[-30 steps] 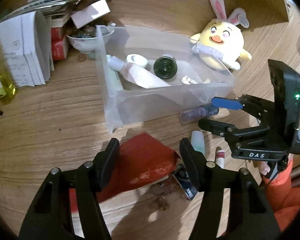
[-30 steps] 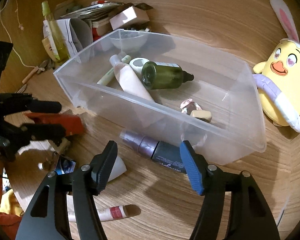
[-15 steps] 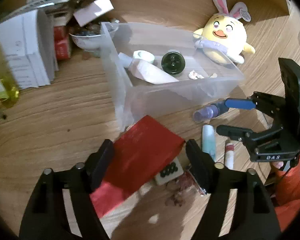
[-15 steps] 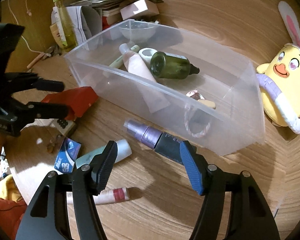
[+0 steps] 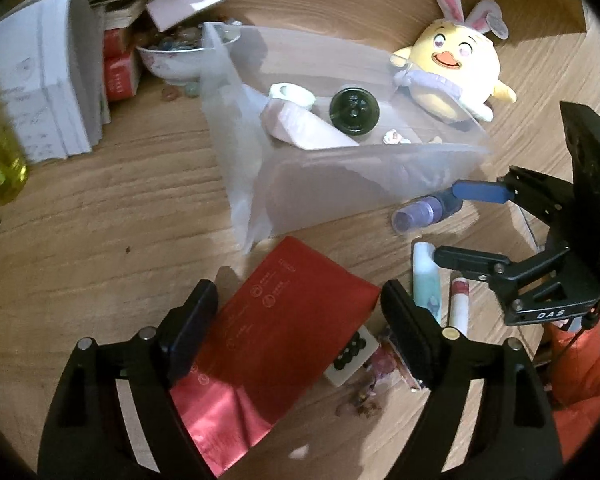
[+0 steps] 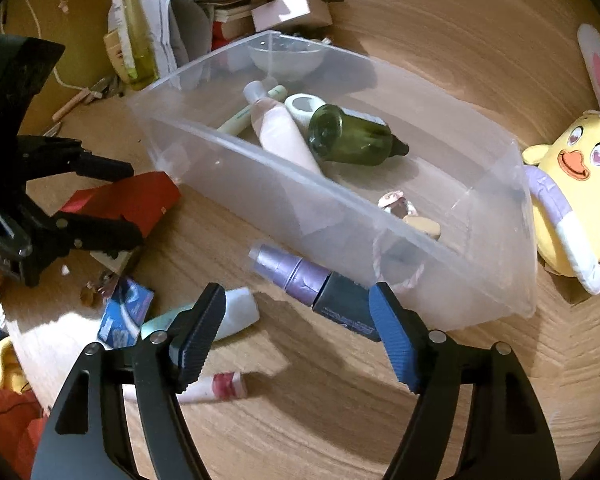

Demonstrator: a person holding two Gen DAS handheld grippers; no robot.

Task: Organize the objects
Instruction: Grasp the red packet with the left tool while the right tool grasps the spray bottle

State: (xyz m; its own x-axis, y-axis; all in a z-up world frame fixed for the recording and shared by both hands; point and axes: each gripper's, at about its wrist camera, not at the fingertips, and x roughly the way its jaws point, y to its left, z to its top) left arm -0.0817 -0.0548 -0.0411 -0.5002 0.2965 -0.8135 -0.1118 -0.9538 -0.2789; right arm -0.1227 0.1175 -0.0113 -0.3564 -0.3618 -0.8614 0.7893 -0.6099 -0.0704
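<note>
Left hand-held gripper [image 5: 296, 320] at lower centre, jaws just widened, straddling red packet [image 5: 284, 320] on desk [image 5: 100, 216], right hand-held gripper [image 6: 296, 328] just widened, open around purple spray bottle [image 6: 300, 276] beside clear bin [image 6: 380, 220] mid-frame.

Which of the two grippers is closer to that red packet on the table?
Left. The left gripper straddles the red packet with open fingers; the right gripper hangs further off, over the purple bottle.

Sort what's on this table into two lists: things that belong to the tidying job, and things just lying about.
Job:
clear bin
purple spray bottle, between the open right gripper jaws
red packet, between the open left gripper jaws
white tube
lip tube

Lying about:
plush chick
bowl of stones
stacked papers
</note>
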